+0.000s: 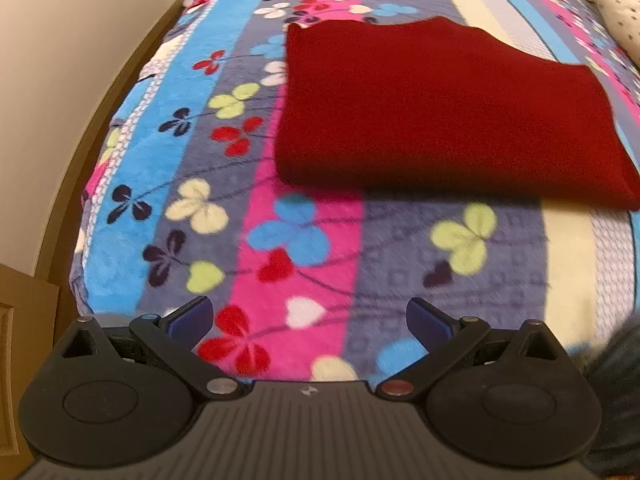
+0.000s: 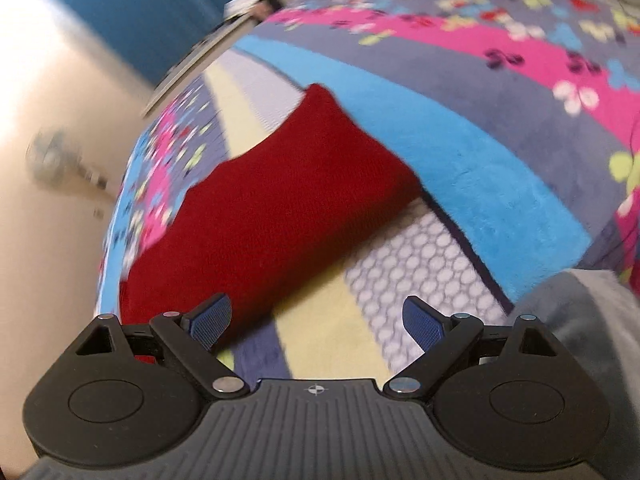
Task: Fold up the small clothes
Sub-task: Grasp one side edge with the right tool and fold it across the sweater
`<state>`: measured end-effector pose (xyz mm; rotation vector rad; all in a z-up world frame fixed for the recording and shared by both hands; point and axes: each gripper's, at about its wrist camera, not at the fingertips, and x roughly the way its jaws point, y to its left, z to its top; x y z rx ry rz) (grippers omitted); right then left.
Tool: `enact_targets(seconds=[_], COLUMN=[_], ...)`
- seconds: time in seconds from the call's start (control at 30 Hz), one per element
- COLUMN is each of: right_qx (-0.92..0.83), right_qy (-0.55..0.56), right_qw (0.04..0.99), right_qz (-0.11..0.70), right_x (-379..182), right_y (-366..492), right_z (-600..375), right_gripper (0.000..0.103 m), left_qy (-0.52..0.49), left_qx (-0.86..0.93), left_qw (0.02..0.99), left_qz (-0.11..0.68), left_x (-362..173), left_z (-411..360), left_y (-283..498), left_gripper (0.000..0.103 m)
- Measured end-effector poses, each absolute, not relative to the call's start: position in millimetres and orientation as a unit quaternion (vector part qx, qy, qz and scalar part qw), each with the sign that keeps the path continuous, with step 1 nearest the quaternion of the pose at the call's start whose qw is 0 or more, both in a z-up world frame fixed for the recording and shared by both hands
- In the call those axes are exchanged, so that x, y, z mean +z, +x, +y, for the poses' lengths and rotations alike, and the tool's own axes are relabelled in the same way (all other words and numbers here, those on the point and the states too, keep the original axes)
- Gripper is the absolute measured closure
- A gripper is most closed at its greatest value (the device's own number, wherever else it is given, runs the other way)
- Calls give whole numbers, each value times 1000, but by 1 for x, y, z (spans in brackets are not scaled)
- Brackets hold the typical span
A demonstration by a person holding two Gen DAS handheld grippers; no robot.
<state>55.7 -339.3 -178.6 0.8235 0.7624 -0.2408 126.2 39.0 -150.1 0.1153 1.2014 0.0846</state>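
Observation:
A dark red garment lies folded into a neat rectangle on the flowered fleece blanket. My left gripper hovers open over the blanket, well short of the garment's near edge, with nothing between its blue pads. In the right wrist view the same red garment runs diagonally up from the lower left. My right gripper is open and empty, its left fingertip over the garment's near corner and its right one over bare blanket.
The blanket covers a bed with a wooden frame along the left by a cream wall. A spotted pillow lies at the far right. A grey cloth sits at the lower right. A blue panel stands beyond the bed.

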Motion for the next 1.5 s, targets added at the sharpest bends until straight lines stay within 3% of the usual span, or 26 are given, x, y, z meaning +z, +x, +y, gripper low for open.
enact_targets(seconds=[0.43, 0.47, 0.53, 0.57, 1.03, 1.13, 1.37, 1.5], right_qx=[-182, -178, -168, -157, -244, -278, -176, 4], right_qy=[562, 577, 604, 614, 507, 439, 56, -157], right_qw=[741, 735, 721, 717, 748, 770, 941, 959], right_qz=[319, 309, 297, 289, 352, 370, 282, 234], right_x=[-267, -272, -279, -280, -255, -233, -107, -115], right_y=[136, 138, 141, 141, 171, 189, 248, 250], right_z=[-412, -415, -419, -420, -398, -380, -205, -55], right_gripper=[10, 14, 65, 83, 84, 85, 87, 87], left_qy=[21, 19, 11, 8, -55, -73, -88, -133], left_qx=[117, 124, 134, 140, 212, 189, 149, 139], left_qw=[811, 809, 806, 804, 784, 798, 815, 812], left_qz=[573, 575, 577, 577, 581, 568, 554, 550], left_x=[-176, -178, -182, -185, -250, -250, -247, -236], left_z=[87, 91, 100, 105, 169, 175, 183, 200], left_y=[186, 189, 194, 196, 237, 239, 232, 223], left_gripper=[0, 0, 0, 0, 0, 0, 0, 0])
